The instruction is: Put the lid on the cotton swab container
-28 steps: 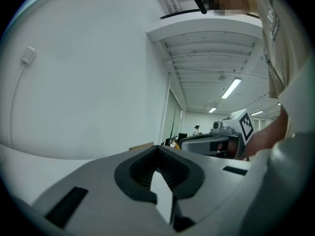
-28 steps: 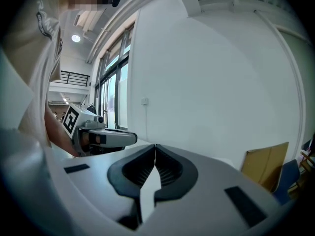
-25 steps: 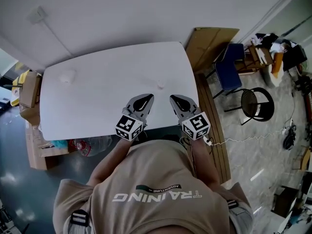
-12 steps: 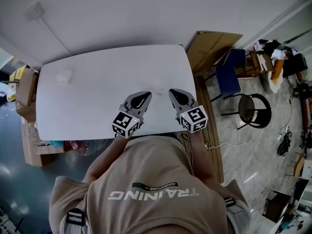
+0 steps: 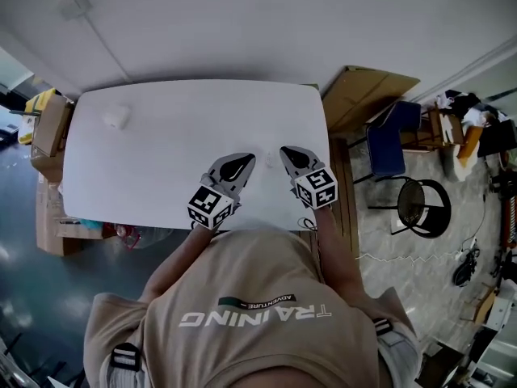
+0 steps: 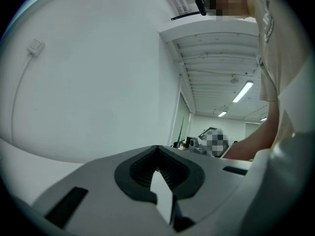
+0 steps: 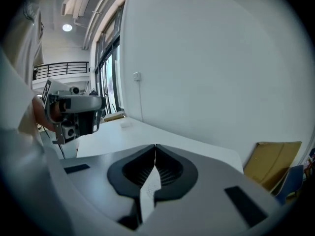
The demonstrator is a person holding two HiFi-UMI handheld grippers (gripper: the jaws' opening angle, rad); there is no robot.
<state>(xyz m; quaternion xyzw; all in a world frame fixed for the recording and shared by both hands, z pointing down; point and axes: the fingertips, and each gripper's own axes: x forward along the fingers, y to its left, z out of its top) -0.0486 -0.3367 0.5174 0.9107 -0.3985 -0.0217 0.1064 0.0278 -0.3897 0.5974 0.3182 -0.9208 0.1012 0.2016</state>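
Observation:
Two small white things lie on the white table (image 5: 161, 168). One sits at the far left corner (image 5: 117, 117), also seen in the right gripper view (image 7: 126, 124). The other lies near the front, between the two gripper tips (image 5: 268, 161). Which is the lid and which the cotton swab container is too small to tell. My left gripper (image 5: 241, 163) (image 6: 156, 149) is shut and holds nothing. My right gripper (image 5: 287, 153) (image 7: 155, 148) is shut and empty too. Both hover over the table's front edge, tips pointing away from the person. The right gripper view shows the left gripper (image 7: 74, 113) from the side.
A white wall (image 5: 242, 31) runs behind the table. Cardboard sheets (image 5: 367, 95) lean at the table's right. A blue chair (image 5: 388, 148) and a round black stool (image 5: 420, 204) stand farther right. Cardboard boxes (image 5: 48, 128) sit at the table's left end.
The head view has shifted, so the table sits more squarely in frame. Both grippers stay shut near the front edge; the right one has edged slightly forward.

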